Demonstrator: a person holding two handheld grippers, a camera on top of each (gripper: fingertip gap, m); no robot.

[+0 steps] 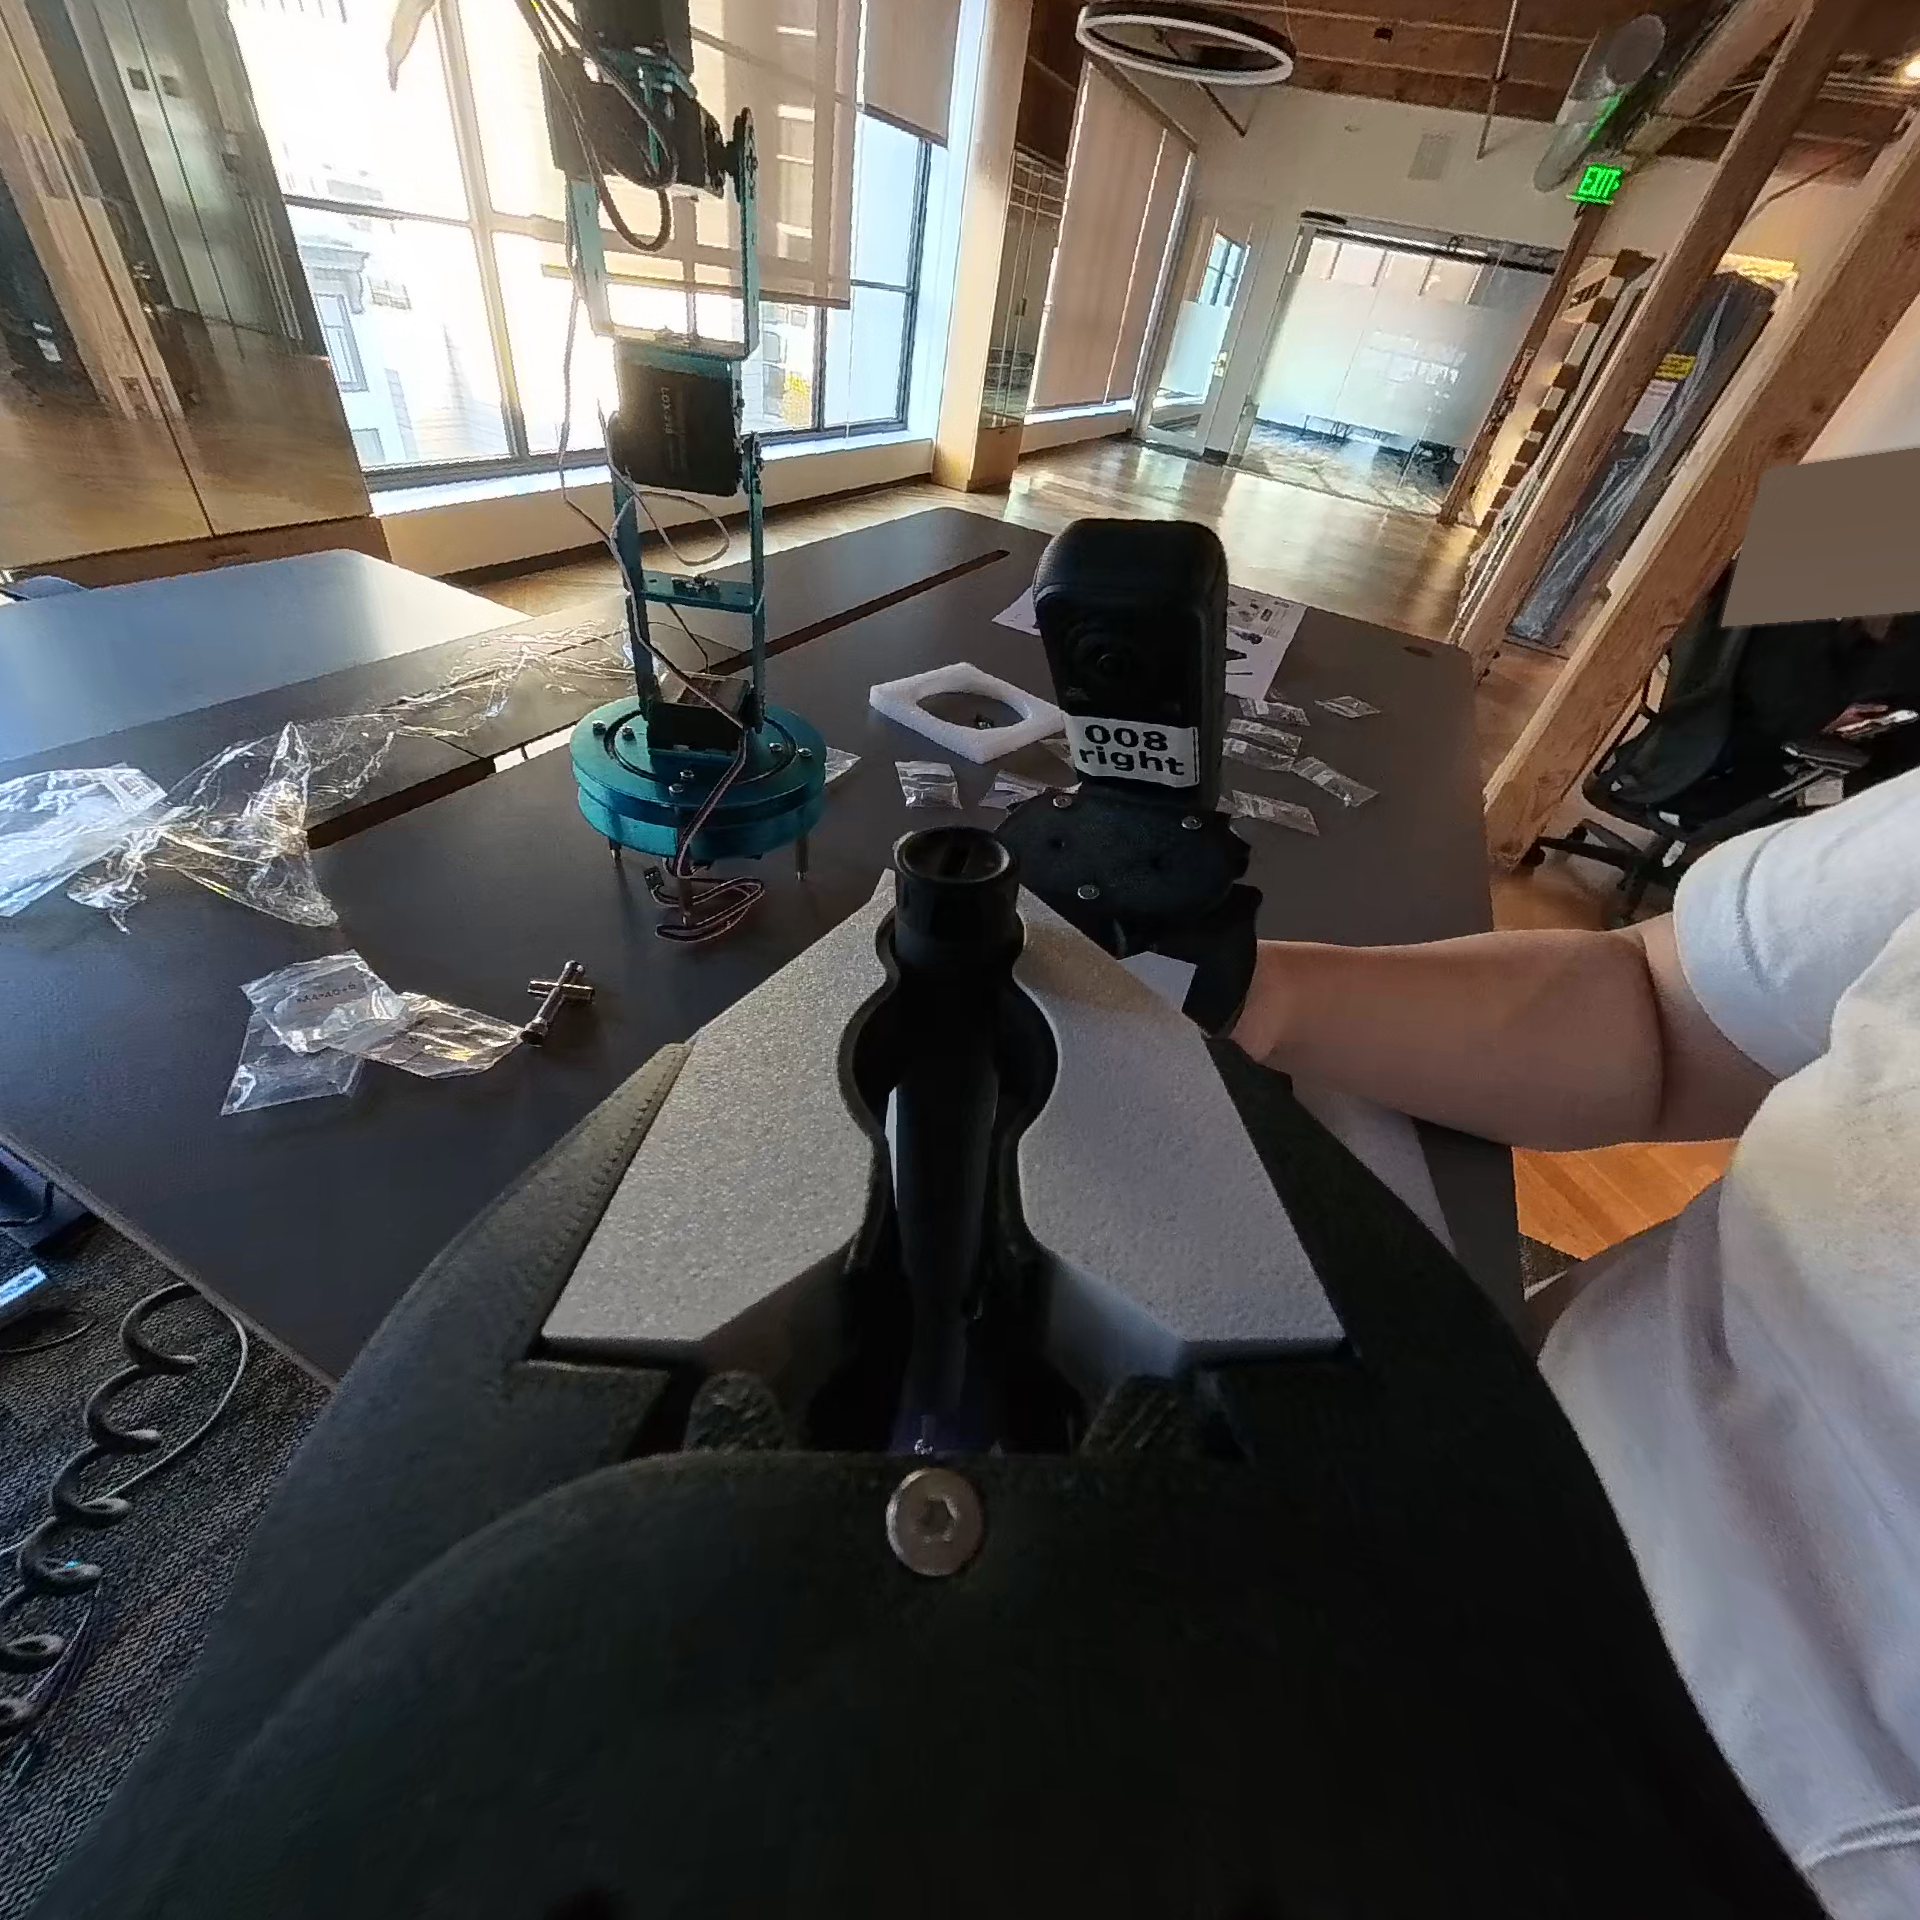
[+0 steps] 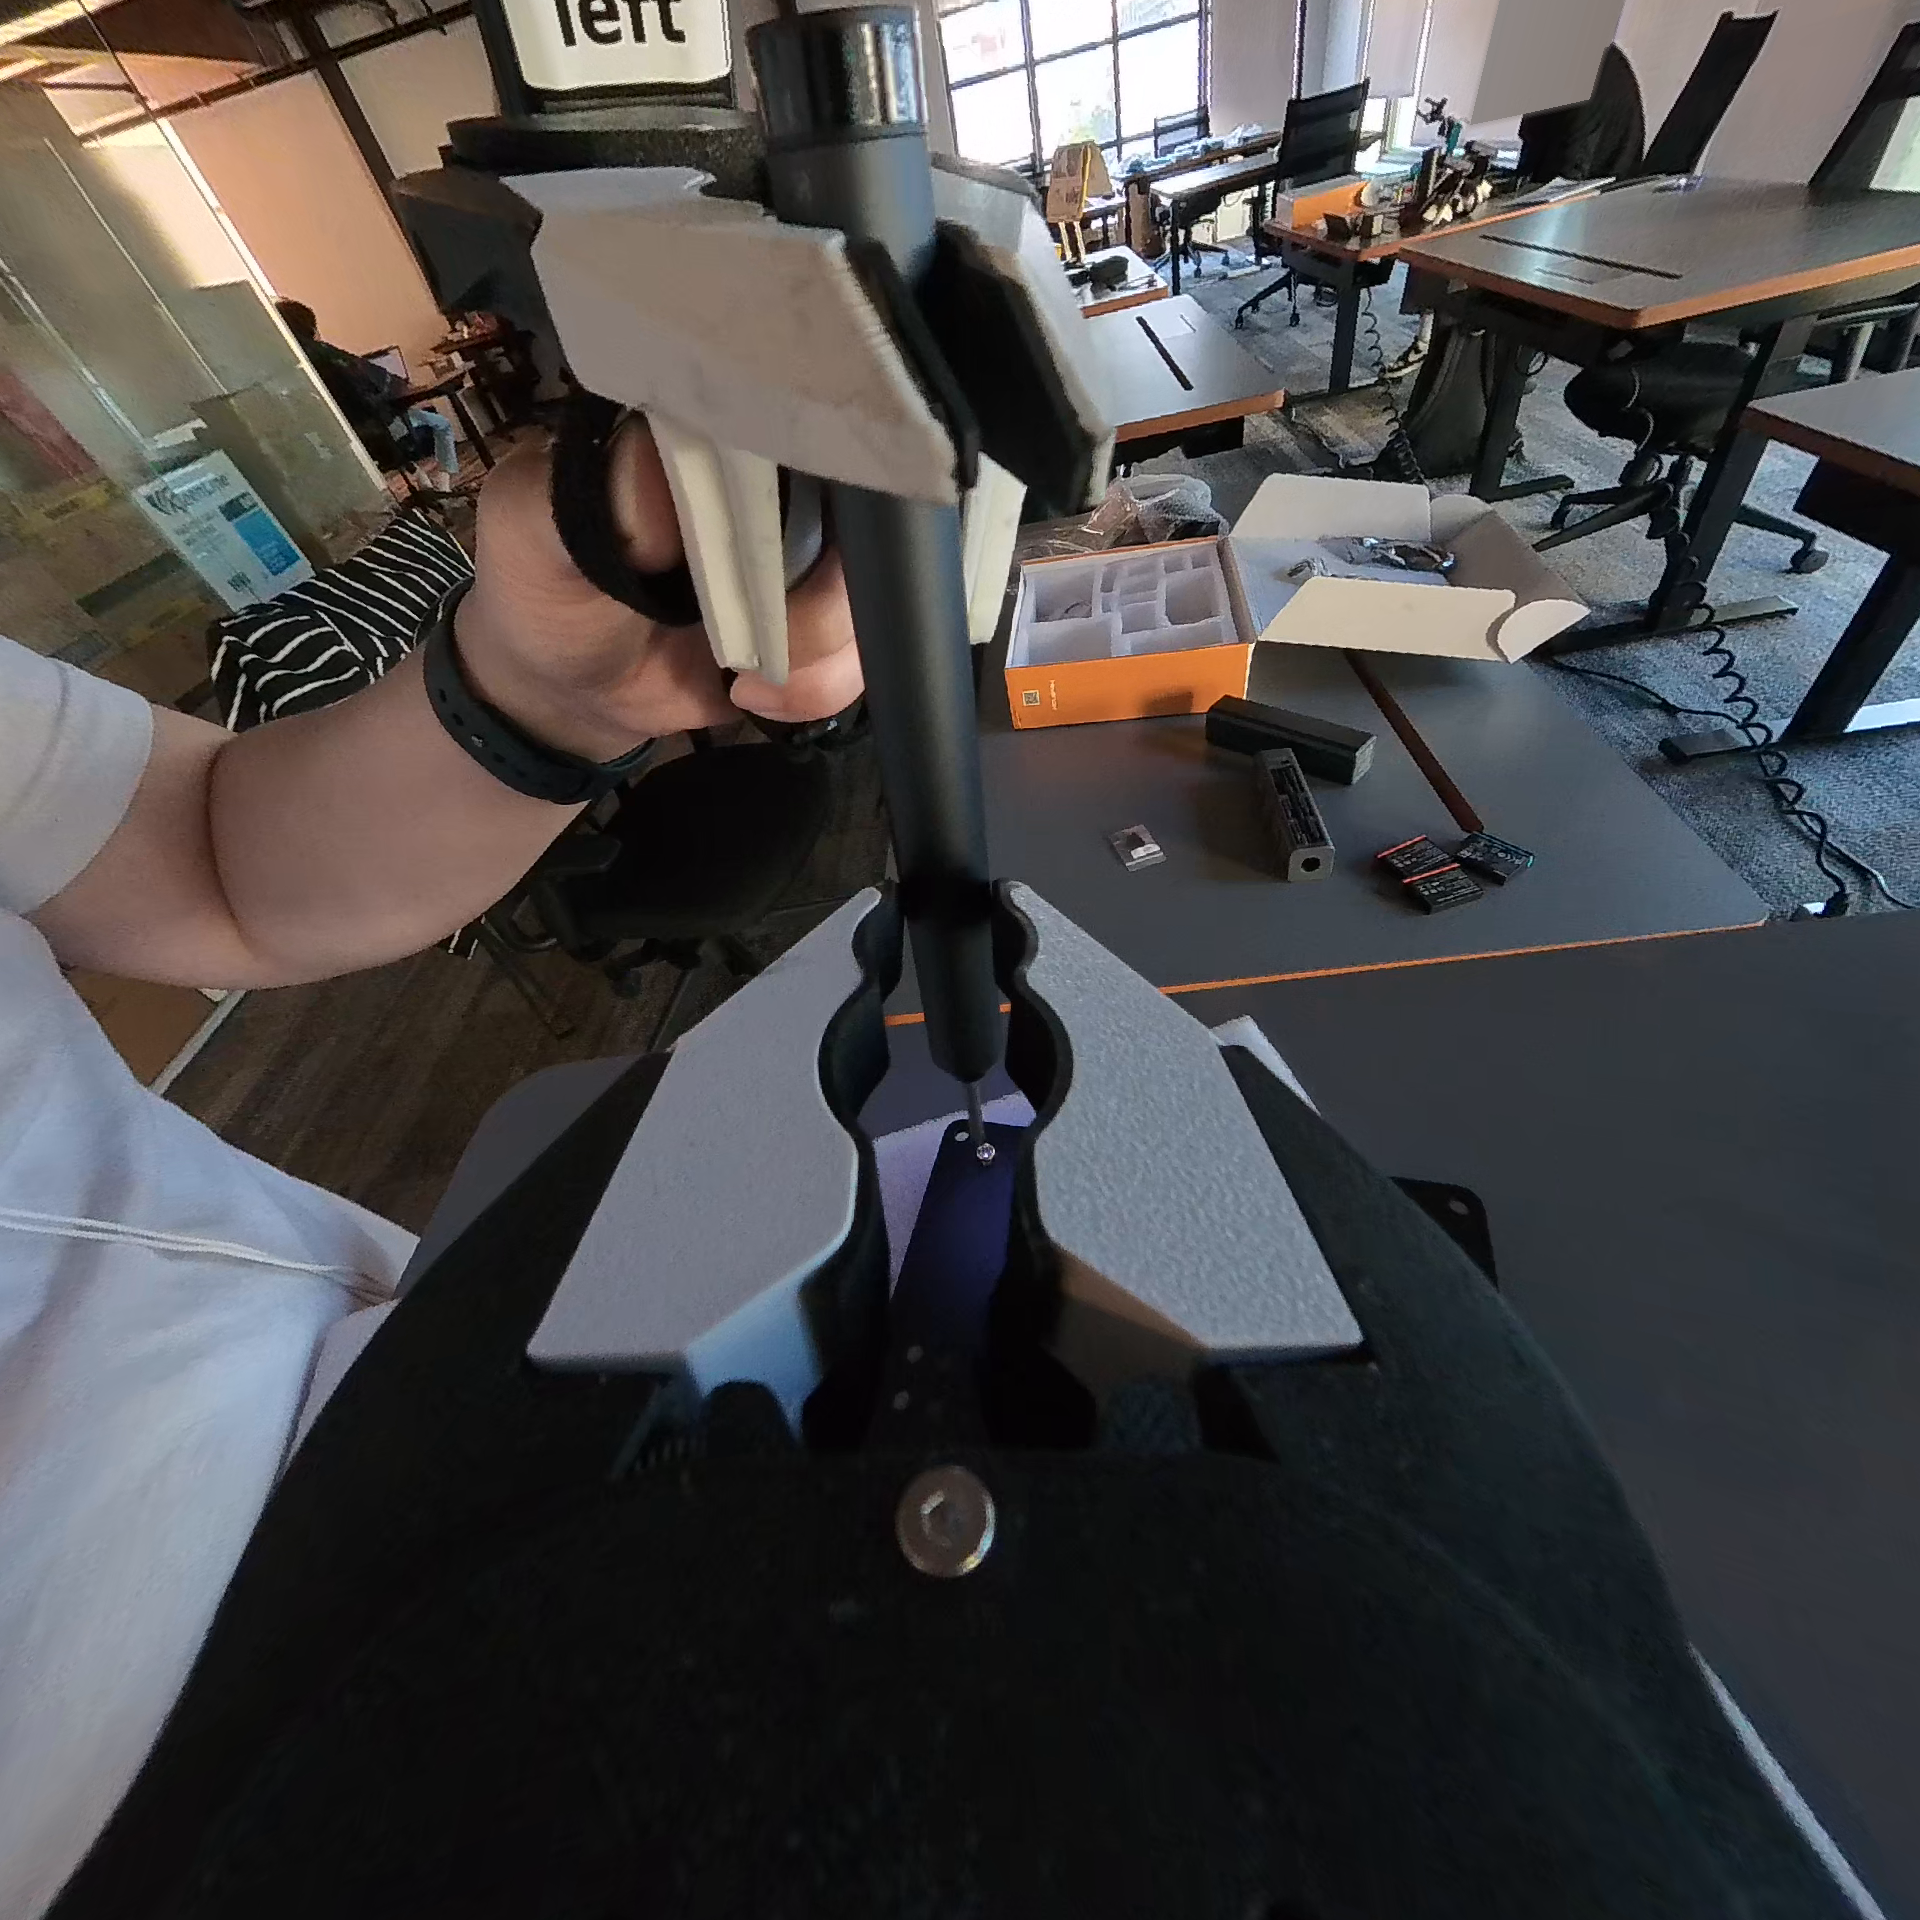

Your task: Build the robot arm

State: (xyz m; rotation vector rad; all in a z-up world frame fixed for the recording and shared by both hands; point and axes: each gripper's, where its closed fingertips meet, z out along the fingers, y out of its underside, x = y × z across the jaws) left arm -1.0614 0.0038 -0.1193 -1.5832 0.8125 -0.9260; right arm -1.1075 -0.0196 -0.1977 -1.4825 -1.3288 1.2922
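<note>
My left gripper (image 1: 951, 940) is shut on a black cylindrical electric screwdriver (image 1: 951, 883), held upright in the notch of its grey fingers (image 1: 748, 1174). In the right wrist view the left gripper (image 2: 925, 343) grips the screwdriver (image 2: 914, 675) from above. The screwdriver's bit rests on a small silver screw (image 2: 984, 1150) in a dark blue metal plate (image 2: 951, 1236). My right gripper (image 2: 945, 935) is shut on that plate, over the dark table (image 2: 1558, 1143). The right gripper's camera housing (image 1: 1132, 644) shows just beyond the screwdriver.
A teal robot arm kit (image 1: 696, 769) stands mid-table with loose plastic bags (image 1: 281, 831), a cross wrench (image 1: 561, 997), a white foam insert (image 1: 956, 707) and small parts bags (image 1: 1278, 758). An open orange box (image 2: 1127, 634), black cases (image 2: 1288, 738) and batteries (image 2: 1455, 862) lie on the neighbouring table. The gap from one gripper's tips to the other's is roughly 9 cm.
</note>
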